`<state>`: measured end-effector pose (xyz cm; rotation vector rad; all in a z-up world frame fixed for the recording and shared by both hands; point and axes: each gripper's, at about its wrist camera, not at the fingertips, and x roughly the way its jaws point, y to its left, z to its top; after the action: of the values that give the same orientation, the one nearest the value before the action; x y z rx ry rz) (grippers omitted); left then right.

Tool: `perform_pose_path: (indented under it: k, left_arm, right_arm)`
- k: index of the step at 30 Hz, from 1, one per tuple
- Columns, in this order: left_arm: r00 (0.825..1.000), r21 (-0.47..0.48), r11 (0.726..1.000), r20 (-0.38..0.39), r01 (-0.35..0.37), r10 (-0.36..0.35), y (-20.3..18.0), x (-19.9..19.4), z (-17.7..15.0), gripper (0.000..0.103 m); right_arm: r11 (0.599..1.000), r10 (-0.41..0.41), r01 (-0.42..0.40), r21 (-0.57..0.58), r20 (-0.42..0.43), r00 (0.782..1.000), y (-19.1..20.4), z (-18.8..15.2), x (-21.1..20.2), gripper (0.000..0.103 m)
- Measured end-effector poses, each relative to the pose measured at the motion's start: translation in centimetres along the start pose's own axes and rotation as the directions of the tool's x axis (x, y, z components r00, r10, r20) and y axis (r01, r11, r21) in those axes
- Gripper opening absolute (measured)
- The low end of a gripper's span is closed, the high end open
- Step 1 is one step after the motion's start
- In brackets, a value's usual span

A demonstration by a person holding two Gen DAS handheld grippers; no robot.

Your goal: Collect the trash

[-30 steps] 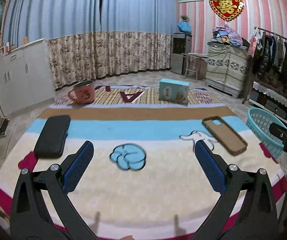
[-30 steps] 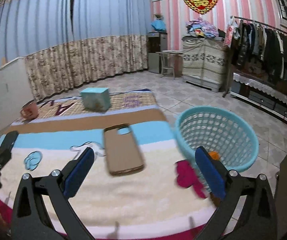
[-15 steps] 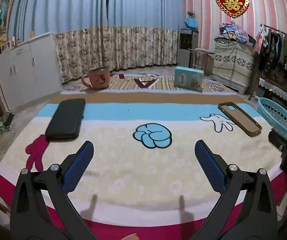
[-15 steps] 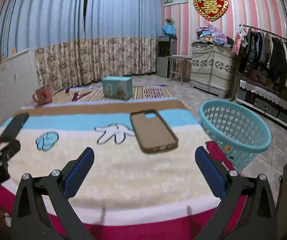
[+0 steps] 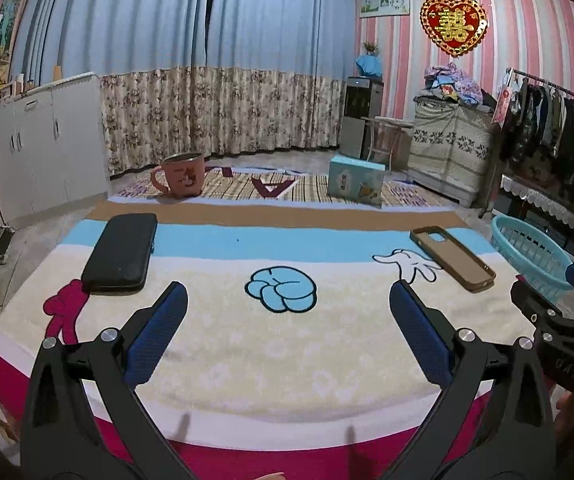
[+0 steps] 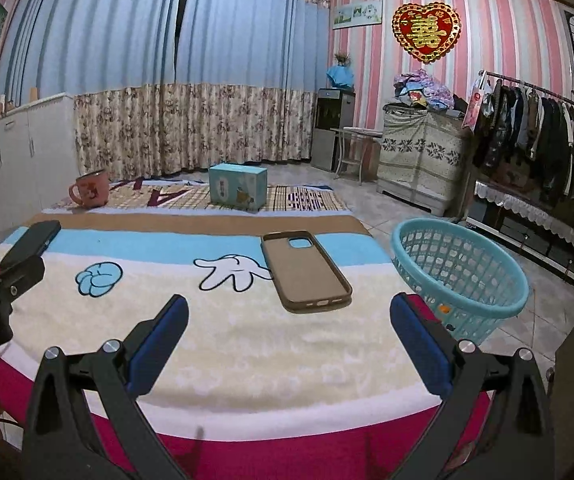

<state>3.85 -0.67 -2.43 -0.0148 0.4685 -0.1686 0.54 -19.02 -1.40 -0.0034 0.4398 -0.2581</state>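
I had both tools backed off to the near edge of the table by then, further out than half a second before, and the whole blanket (image 5: 287,360) had opened up in front of me. The left gripper (image 5: 287,324) hung released, jaws spread wide with nothing between them; the right gripper (image 6: 289,326) was the same, spread and empty.

Just past the right one lay the brown phone case (image 6: 305,270), flat on the blanket; off to the left, the black case (image 5: 121,252), also flat. Neither looked like rubbish to me.

Beside the table's right edge stood the blue basket (image 6: 461,276), and a small orange scrap (image 6: 443,308) showed through its mesh, low down inside. My read was that the trash was already in and I was pulling clear.

Further back sat the pink mug (image 5: 183,176) and the blue box (image 6: 237,186), untouched on the far mat.
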Motion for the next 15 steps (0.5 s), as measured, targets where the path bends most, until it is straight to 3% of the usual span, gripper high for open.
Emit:
perform_pose_path:
  k: [15]
  left_arm:
    - [0.996, 0.025, 1.0, 0.083, 0.011, -0.013, -0.7, -3.1, 1.8, 0.098]
  right_arm:
    - [0.999, -0.01, 0.006, 0.048, 0.075, 0.997, -0.9, 1.5, -3.1, 0.098]
